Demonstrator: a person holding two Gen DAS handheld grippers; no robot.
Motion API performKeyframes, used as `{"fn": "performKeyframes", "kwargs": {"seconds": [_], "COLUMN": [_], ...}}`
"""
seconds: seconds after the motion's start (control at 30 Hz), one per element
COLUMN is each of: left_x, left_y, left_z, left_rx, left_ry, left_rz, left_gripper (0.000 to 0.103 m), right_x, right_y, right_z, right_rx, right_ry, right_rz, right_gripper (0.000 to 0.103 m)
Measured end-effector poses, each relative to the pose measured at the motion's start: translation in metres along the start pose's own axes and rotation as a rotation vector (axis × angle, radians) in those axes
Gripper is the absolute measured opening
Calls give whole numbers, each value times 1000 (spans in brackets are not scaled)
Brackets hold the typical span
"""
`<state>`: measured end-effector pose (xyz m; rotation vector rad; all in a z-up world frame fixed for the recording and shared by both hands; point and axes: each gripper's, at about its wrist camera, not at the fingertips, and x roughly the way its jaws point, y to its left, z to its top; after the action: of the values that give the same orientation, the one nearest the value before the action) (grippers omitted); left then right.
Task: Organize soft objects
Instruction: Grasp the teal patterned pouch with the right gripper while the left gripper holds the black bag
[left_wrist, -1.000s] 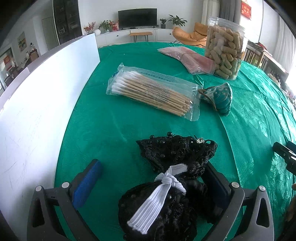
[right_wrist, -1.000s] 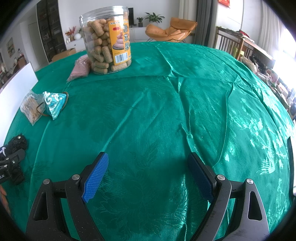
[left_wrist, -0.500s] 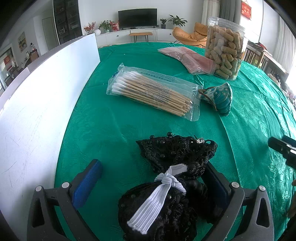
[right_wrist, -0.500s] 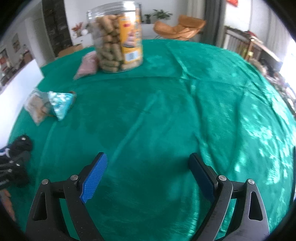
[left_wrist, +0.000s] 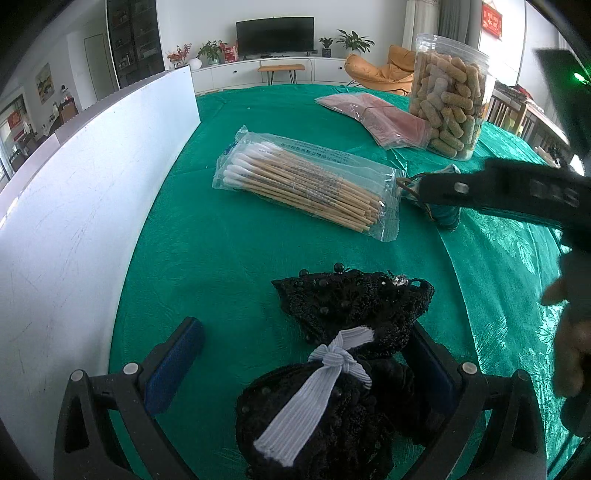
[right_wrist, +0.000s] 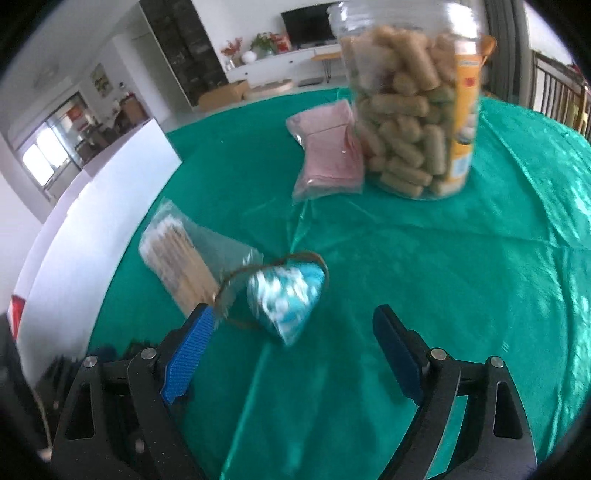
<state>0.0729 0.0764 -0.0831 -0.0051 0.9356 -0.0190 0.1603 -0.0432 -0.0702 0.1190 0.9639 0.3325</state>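
A black lace piece tied with a white elastic band (left_wrist: 332, 369) lies on the green cloth between the fingers of my left gripper (left_wrist: 301, 354), which is open; its right side rests against the right pad. A small teal patterned pouch with a brown cord loop (right_wrist: 284, 295) sits just ahead of my right gripper (right_wrist: 291, 347), which is open around empty air. In the left wrist view one finger of the right gripper (left_wrist: 480, 190) reaches over the pouch (left_wrist: 445, 218) and hides most of it. The right wrist view is blurred by motion.
A clear pack of cotton swabs (left_wrist: 306, 188) lies mid-table, close to the pouch's left. A pink packet (left_wrist: 373, 118) leans by a tall clear jar of snacks (left_wrist: 448, 96) at the back. A white board (left_wrist: 74, 221) stands along the left edge. A hand (left_wrist: 569, 332) shows at right.
My right gripper has swung left and forward to the teal pouch and now reaches into the left wrist view. The left gripper and black lace piece have not moved.
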Motion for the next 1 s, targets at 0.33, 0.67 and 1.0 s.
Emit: {"fn": "performKeyframes", "kwargs": {"seconds": [0.33, 0.67, 1.0], "left_x": [0, 0, 0], "left_y": [0, 0, 0], "left_z": [0, 0, 0], "left_rx": [0, 0, 0], "left_ry": [0, 0, 0], "left_rz": [0, 1, 1], "left_gripper": [103, 103, 103], "right_x": [-14, -91, -90], "right_y": [-7, -77, -94], "right_z": [-5, -73, -104], "right_rx": [-61, -56, 4], "right_ry": [-15, -22, -68], "right_rz": [-60, -175, -230], "right_gripper": [47, 48, 79]}}
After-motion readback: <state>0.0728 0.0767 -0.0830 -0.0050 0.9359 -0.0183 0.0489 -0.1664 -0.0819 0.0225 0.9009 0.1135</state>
